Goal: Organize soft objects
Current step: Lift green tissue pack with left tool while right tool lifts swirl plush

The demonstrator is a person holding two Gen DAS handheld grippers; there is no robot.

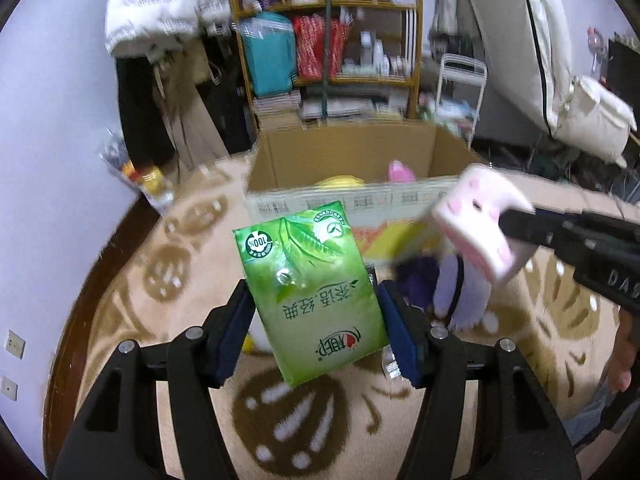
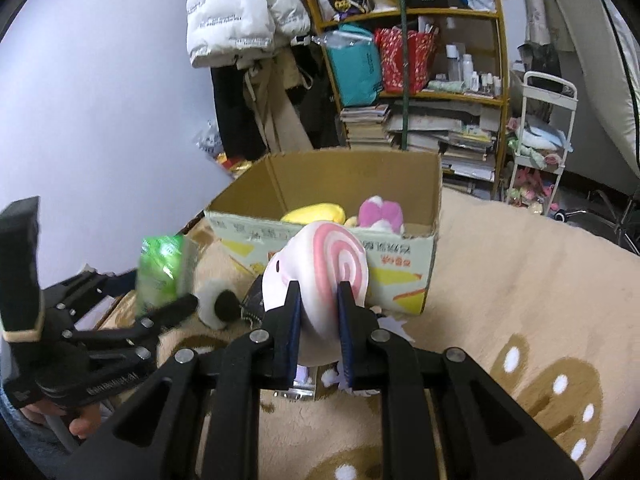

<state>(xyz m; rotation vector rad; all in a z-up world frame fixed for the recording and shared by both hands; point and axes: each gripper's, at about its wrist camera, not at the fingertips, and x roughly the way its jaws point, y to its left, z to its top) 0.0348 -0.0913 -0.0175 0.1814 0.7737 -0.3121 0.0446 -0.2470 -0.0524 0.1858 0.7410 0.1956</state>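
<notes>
My left gripper (image 1: 314,300) is shut on a green tissue pack (image 1: 308,292) and holds it above the rug, short of the open cardboard box (image 1: 348,156). It shows blurred in the right wrist view (image 2: 164,272). My right gripper (image 2: 318,294) is shut on a white and pink swirl plush (image 2: 320,272), held in front of the box (image 2: 320,184). The plush also shows in the left wrist view (image 1: 480,224). A yellow plush (image 2: 316,212) and a pink plush (image 2: 380,214) lie in the box.
A purple and white plush (image 1: 448,284) lies on the beige patterned rug (image 2: 520,300) in front of the box. A black and white plush (image 2: 218,304) lies beside it. A cluttered shelf (image 2: 416,60), hanging coats (image 2: 240,12) and a white cart (image 2: 540,140) stand behind.
</notes>
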